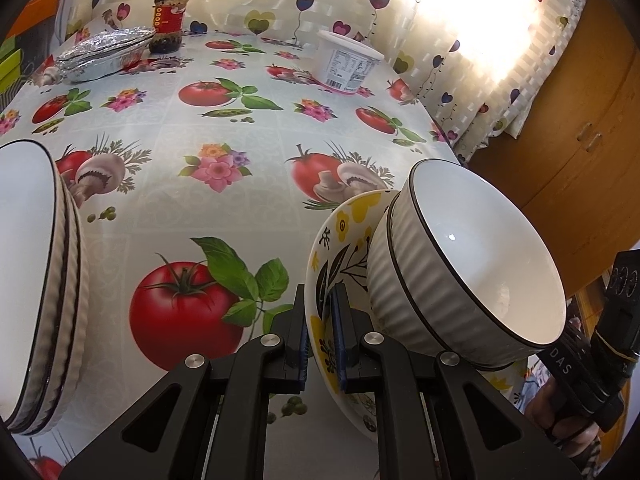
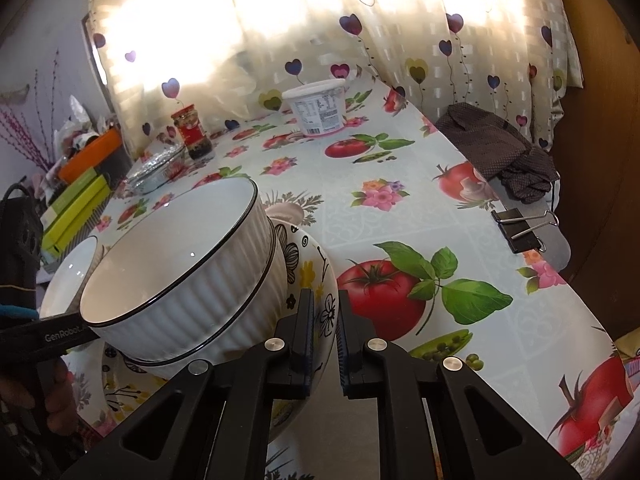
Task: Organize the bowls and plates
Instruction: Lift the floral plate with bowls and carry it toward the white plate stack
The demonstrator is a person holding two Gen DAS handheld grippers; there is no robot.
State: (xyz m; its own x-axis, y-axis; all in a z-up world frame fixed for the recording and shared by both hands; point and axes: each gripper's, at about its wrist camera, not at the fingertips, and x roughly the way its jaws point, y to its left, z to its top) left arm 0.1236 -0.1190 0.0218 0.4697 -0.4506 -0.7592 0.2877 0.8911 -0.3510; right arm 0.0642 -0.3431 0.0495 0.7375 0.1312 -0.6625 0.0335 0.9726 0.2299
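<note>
A flowered dish (image 1: 340, 232) with yellow and black blossoms carries two nested white ribbed bowls (image 1: 472, 264). My left gripper (image 1: 320, 292) is shut on the dish's near rim. From the opposite side, my right gripper (image 2: 325, 294) is shut on the rim of the same flowered dish (image 2: 316, 264), with the ribbed bowls (image 2: 180, 264) just left of its fingers. The right gripper's black body (image 1: 608, 340) shows beyond the bowls. A separate stack of white ribbed bowls (image 1: 36, 280) stands at the left on the tablecloth (image 1: 224, 208). Whether the dish is off the table I cannot tell.
At the back stand a white labelled tub (image 1: 347, 66), a red-lidded jar (image 1: 170, 20) and a foil-covered dish (image 1: 102, 56). A binder clip (image 2: 520, 228) and a dark cloth (image 2: 500, 148) lie at the table's right edge. Green boxes (image 2: 76, 208) sit left; a wooden cabinet (image 1: 560, 120) stands right.
</note>
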